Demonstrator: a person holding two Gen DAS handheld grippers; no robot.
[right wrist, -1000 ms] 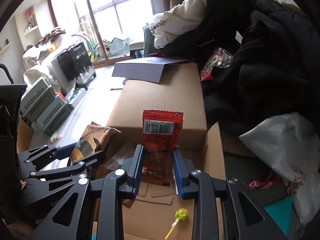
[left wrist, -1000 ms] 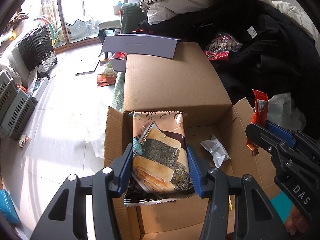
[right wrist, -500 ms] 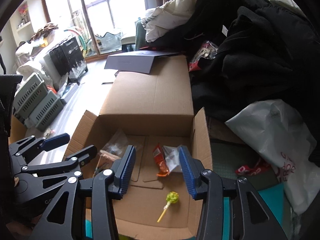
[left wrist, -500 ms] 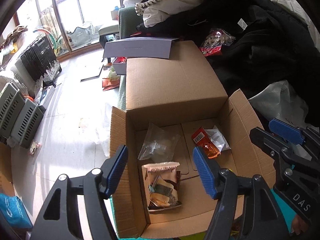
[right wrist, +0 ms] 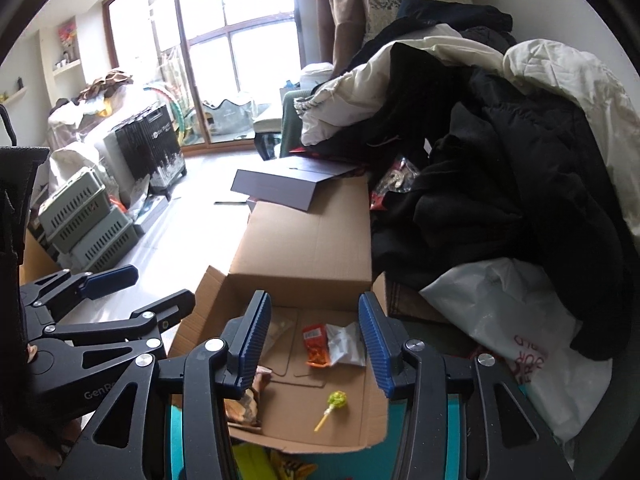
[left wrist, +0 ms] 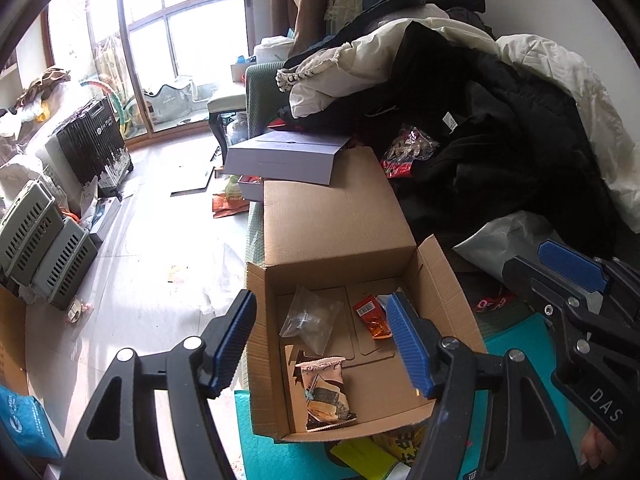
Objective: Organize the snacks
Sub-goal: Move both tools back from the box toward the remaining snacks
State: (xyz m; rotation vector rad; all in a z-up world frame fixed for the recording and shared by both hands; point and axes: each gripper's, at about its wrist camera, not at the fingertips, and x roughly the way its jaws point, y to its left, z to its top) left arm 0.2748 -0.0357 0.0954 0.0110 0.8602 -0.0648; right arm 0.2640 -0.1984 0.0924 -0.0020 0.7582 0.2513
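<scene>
both jaws gape wide and empty above the cardboard box (left wrist: 344, 240), left gripper (left wrist: 322, 346) and right gripper (right wrist: 314, 338). snack pack (left wrist: 326, 394) and red packet (right wrist: 316, 346) lie inside it. the risk, i'd say: crowded grippers colliding, or clipping a box flap.

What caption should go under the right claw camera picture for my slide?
Open right claw above a cardboard box holding an orange packet and a green lollipop.
</scene>
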